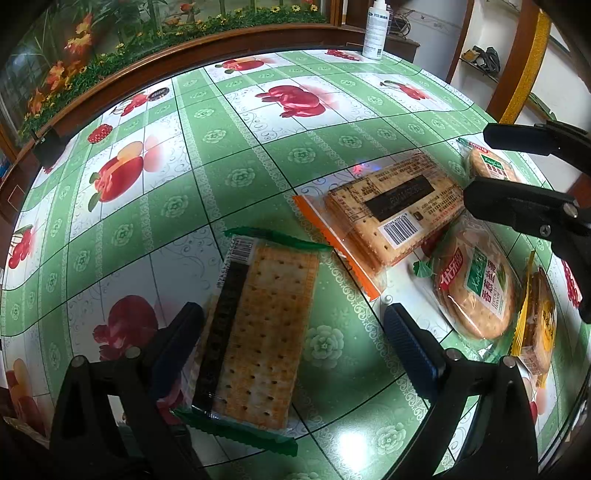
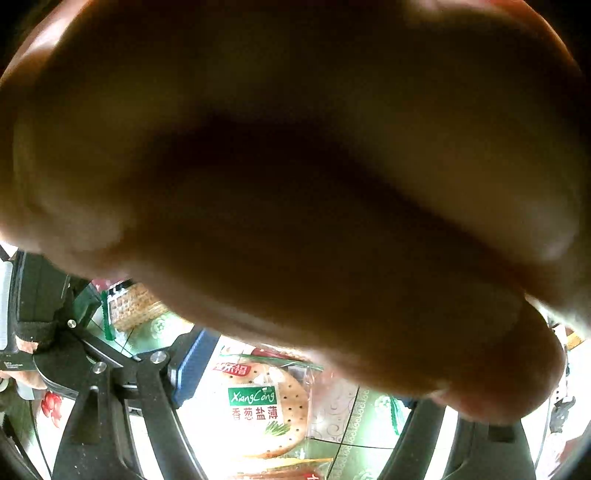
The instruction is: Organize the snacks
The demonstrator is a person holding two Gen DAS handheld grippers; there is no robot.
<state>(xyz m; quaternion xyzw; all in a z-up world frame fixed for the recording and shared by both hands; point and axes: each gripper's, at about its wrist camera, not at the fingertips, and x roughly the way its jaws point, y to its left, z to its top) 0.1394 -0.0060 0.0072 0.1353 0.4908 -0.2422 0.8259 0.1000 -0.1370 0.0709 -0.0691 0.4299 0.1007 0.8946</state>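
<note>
- Left wrist view: the left gripper point(image 1: 295, 332) hangs over a table point(image 1: 207, 155) with a green fruit-print cloth, its jaws spread wide and gripping nothing.
- A green-edged cracker pack point(image 1: 258, 332) lies flat between the two fingers, close to the left one; whether it touches that finger is unclear.
- An orange-edged cracker pack point(image 1: 384, 218) lies just beyond, label up.
- A round biscuit pack point(image 1: 476, 288) and a yellow-edged pack point(image 1: 537, 321) lie to the right, near each other.
- The right gripper point(image 1: 476, 168) reaches in from the right edge above another round pack point(image 1: 487, 162), jaws apart.
- A white bottle point(image 1: 376, 29) stands at the far edge.
- Right wrist view: a dark blurred mass point(image 2: 295, 166) fills most of the picture.
- Below it, the round biscuit pack point(image 2: 266, 406) lies on the cloth between the spread fingers, untouched.
</note>
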